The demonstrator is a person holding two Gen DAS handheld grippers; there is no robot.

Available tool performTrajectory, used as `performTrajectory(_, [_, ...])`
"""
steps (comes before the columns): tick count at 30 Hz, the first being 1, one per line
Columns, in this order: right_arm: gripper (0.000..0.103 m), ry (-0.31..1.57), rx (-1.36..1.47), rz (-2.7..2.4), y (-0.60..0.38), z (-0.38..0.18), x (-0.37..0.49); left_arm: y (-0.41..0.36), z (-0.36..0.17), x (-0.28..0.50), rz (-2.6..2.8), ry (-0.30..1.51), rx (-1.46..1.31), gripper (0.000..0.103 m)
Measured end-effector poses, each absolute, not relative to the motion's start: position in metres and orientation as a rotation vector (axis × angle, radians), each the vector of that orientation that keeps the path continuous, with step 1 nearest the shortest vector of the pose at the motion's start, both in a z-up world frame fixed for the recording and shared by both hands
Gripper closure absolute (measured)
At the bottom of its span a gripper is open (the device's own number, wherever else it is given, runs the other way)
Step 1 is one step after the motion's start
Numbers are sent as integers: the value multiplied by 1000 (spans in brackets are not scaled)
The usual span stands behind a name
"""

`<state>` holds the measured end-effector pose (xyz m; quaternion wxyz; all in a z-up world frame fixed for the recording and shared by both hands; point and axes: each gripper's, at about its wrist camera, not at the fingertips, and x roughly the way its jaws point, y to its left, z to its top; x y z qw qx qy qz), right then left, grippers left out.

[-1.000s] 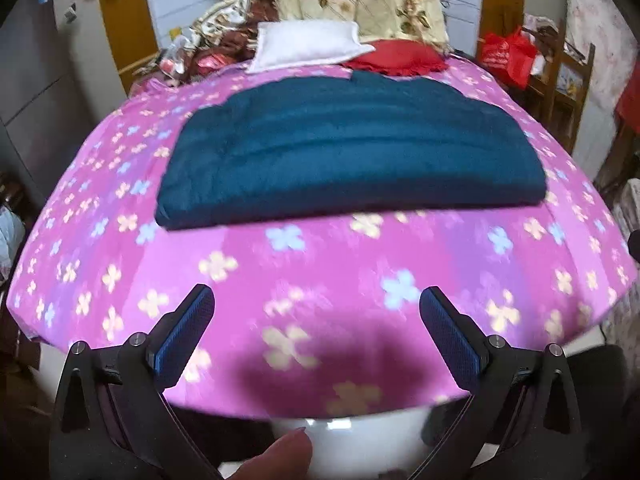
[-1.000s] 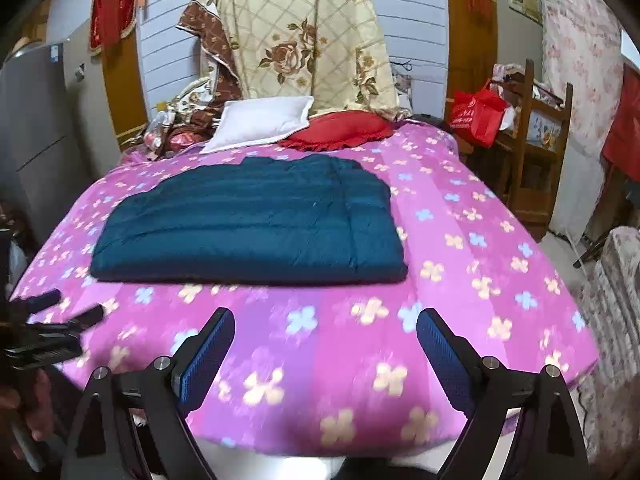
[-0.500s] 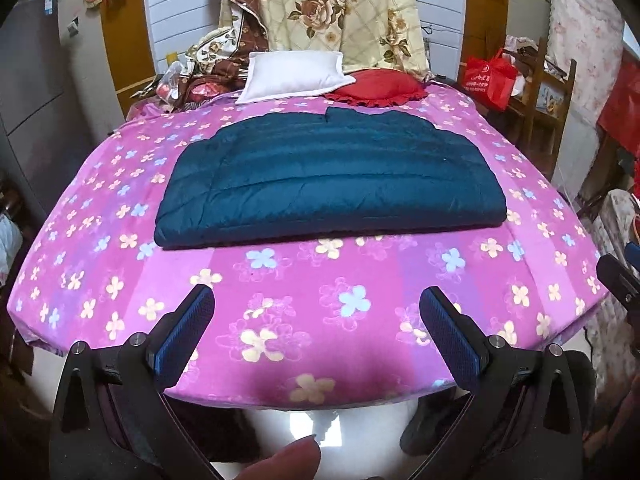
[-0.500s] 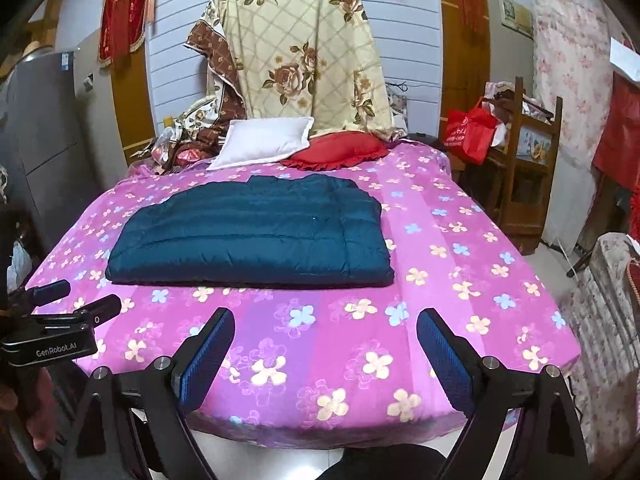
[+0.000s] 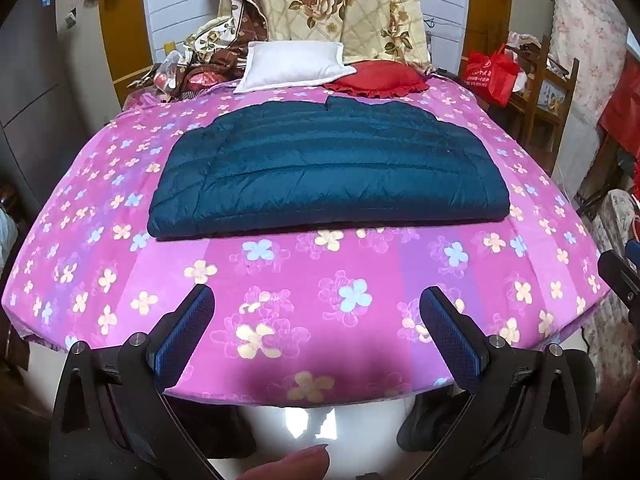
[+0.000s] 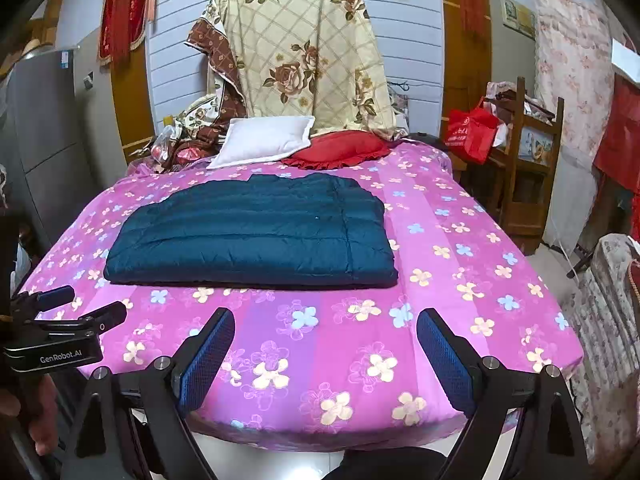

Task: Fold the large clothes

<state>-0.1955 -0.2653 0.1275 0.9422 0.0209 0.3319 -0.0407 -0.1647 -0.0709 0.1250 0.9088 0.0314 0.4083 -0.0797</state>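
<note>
A dark teal quilted jacket [image 5: 328, 172] lies folded flat in a wide rectangle in the middle of the pink flowered bed [image 5: 320, 300]; it also shows in the right wrist view [image 6: 252, 232]. My left gripper [image 5: 318, 320] is open and empty, held off the near edge of the bed, well short of the jacket. My right gripper [image 6: 324, 344] is open and empty, also back from the near edge. The left gripper appears from the side at the left of the right wrist view [image 6: 72, 312].
A white pillow [image 6: 264, 140] and a red cushion [image 6: 340, 148] lie at the head of the bed, with a floral quilt [image 6: 304, 60] draped behind. A wooden rack [image 6: 528, 160] with a red bag [image 6: 472, 132] stands to the right. A grey cabinet [image 6: 44, 120] stands left.
Both grippers have drawn back from the bed and risen, so more of the bed and room shows. The jacket has not moved. Both jaws stay open.
</note>
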Motion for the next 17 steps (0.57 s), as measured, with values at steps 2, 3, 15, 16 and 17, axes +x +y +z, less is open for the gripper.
performTrajectory(2, [12, 675, 45, -81, -264, 127, -196, -71, 124, -165, -165, 843, 65, 0])
performTrajectory(3, [12, 674, 43, -81, -264, 127, -196, -70, 124, -165, -163, 844, 65, 0])
performTrajectory(15, [12, 673, 37, -86, -263, 127, -198, -72, 120, -165, -186, 844, 65, 0])
performTrajectory(16, [12, 673, 39, -84, -263, 127, -198, -73, 120, -166, -188, 842, 68, 0])
performTrajectory(17, [12, 674, 38, -83, -263, 127, -198, -73, 120, -166, -193, 842, 68, 0])
